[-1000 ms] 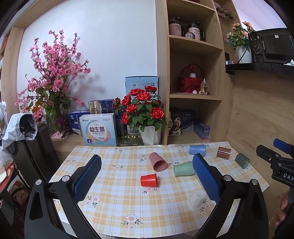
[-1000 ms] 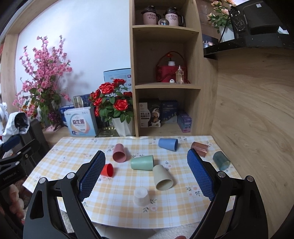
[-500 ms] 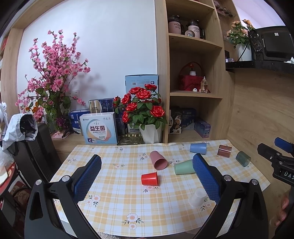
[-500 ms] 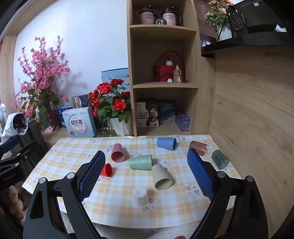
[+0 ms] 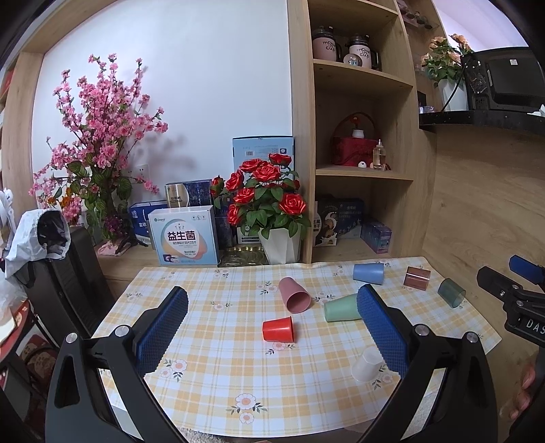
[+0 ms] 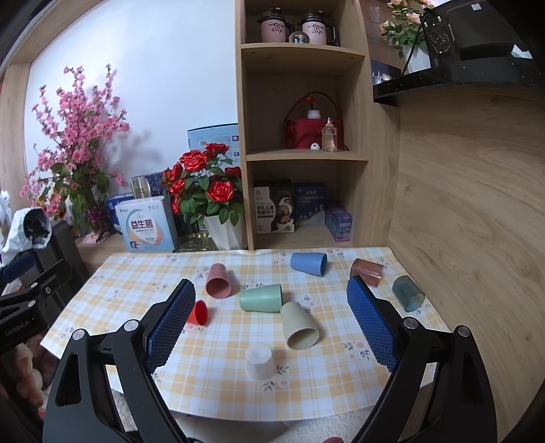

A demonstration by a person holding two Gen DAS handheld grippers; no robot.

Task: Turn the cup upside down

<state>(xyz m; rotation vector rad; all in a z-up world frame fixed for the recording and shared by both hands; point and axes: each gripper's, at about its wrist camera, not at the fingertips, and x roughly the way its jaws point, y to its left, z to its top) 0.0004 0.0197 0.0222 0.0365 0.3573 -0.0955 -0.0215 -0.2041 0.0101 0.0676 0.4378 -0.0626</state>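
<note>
Both the left gripper [image 5: 272, 317] and the right gripper [image 6: 270, 308] hang spread wide and empty above the checked tablecloth [image 6: 218, 371]. Cups lie scattered on their sides there: red cup [image 5: 277, 329], green cup [image 6: 260, 298], beige cup [image 6: 299, 326]. A white cup [image 6: 260, 361] stands upside down near the front edge.

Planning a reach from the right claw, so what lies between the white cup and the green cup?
In the right wrist view, the beige cup lies on its side between the white cup and the green cup.

A potted bunch of red roses [image 5: 265, 196] stands behind the checked tablecloth [image 5: 211, 368], beside a white box [image 5: 184, 237]. Pink blossoms [image 5: 98, 136] rise further left (near a wooden shelf [image 6: 303, 156] holding two mugs [image 6: 272, 29]).
</note>
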